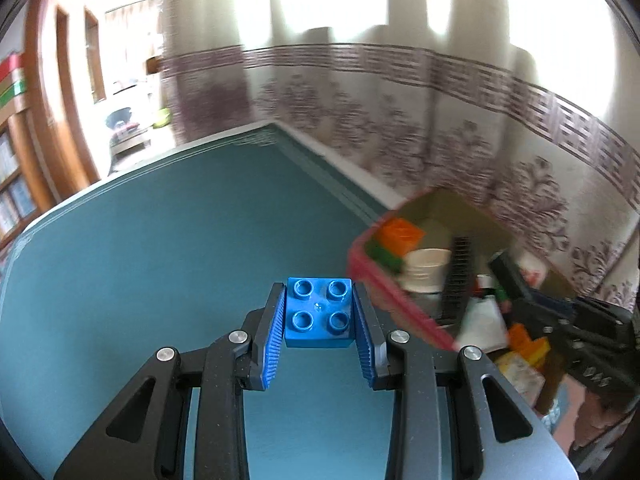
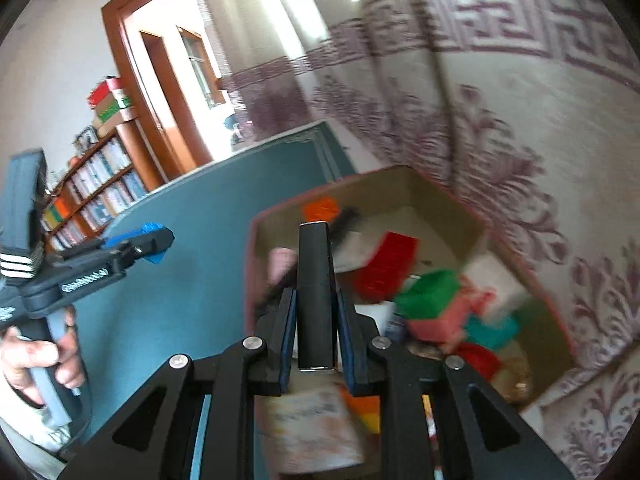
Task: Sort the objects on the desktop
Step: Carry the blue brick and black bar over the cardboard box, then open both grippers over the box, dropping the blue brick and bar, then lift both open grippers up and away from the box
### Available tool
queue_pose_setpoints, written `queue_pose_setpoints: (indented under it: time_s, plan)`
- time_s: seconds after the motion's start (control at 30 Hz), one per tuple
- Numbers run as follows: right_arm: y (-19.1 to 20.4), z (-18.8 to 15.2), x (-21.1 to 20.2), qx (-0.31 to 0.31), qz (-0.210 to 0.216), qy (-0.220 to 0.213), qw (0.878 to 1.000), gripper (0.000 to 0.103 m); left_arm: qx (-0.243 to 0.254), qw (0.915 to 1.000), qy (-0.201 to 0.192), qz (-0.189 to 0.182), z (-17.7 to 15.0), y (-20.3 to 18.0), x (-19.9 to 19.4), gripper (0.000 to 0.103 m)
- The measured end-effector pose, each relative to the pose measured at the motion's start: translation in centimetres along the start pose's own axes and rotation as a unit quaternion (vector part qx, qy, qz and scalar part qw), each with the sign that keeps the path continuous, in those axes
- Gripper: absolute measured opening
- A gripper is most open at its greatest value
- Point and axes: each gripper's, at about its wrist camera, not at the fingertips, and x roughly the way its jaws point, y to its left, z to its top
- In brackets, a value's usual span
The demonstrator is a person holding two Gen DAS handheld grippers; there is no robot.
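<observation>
My left gripper [image 1: 319, 312] is shut on a blue four-stud toy brick [image 1: 319, 312], held in the air over the teal table [image 1: 160, 260]. The same left gripper [image 2: 154, 242] shows at the left of the right wrist view, with the blue brick [image 2: 151, 228] in its tip and a hand [image 2: 36, 356] on its handle. My right gripper [image 2: 315, 300] is shut on a slim black rectangular stick [image 2: 315, 288] that points forward over the pink-rimmed cardboard box [image 2: 256, 232]. That box [image 1: 384, 280] lies right of the left gripper, blurred.
The box holds several blocks, red [image 2: 386, 266], green [image 2: 430, 288] and orange [image 1: 400, 236], plus a white cup [image 1: 426, 268] and papers. A patterned curtain [image 1: 400, 120] hangs right behind the table's far edge. A bookshelf [image 2: 92, 188] and a wooden door frame stand beyond the table's left end.
</observation>
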Motion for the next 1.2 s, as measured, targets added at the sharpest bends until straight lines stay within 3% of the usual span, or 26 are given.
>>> queue_pose_setpoints:
  time_s: [0.1,0.2,0.43,0.57,0.6,0.73,0.8,0.83,0.87,1.1,1.2]
  plan:
    - [-0.9,-0.4,-0.4,-0.019,-0.033,-0.006,0.999,0.022,0.011,0.9994,0.007,-0.031,0.7,-2.5,0.5,0.035]
    - [-2.0,-0.4,-0.7,-0.006,-0.027,-0.006,1.000,0.022,0.023,0.9979,0.008,-0.061,1.4,-4.7,0.9,0.035]
    - [-3.2,-1.1,-0.2,0.009,-0.041,0.000,0.999,0.023,0.048,0.9953,0.006,-0.083,2.1,-8.5,1.9,0.035]
    - [-3.4,-1.4,-0.8,0.012,-0.041,-0.003,0.999,0.030,0.056,0.9934,0.014,-0.099,2.0,-9.7,3.0,0.035]
    - [-3.4,-1.4,-1.0,0.011,-0.045,-0.006,0.999,0.032,0.055,0.9929,0.019,-0.104,1.9,-9.9,3.3,0.035]
    - [-3.6,-1.8,-2.5,0.017,-0.066,-0.025,0.997,0.064,0.054,0.9917,0.032,-0.112,1.3,-10.5,3.9,0.035]
    - [-3.8,-2.0,-3.1,0.020,-0.076,-0.034,0.996,0.071,0.054,0.9922,0.038,-0.106,0.9,-10.6,4.1,0.052]
    - [-3.9,-2.1,-3.4,0.022,-0.078,-0.036,0.996,0.076,0.054,0.9926,0.036,-0.103,0.9,-10.7,4.1,0.066]
    - [-4.1,-2.1,-3.6,0.028,-0.077,-0.037,0.996,0.081,0.052,0.9935,0.030,-0.096,0.7,-10.7,3.8,0.071]
    - [-4.6,-2.9,-4.5,0.058,-0.087,-0.034,0.994,0.088,0.056,0.9965,0.019,-0.058,0.0,-11.0,2.7,0.073]
    - [-4.2,-3.2,-5.0,0.051,-0.101,-0.039,0.993,0.101,0.050,0.9985,0.013,-0.018,-0.4,-10.5,2.1,0.076]
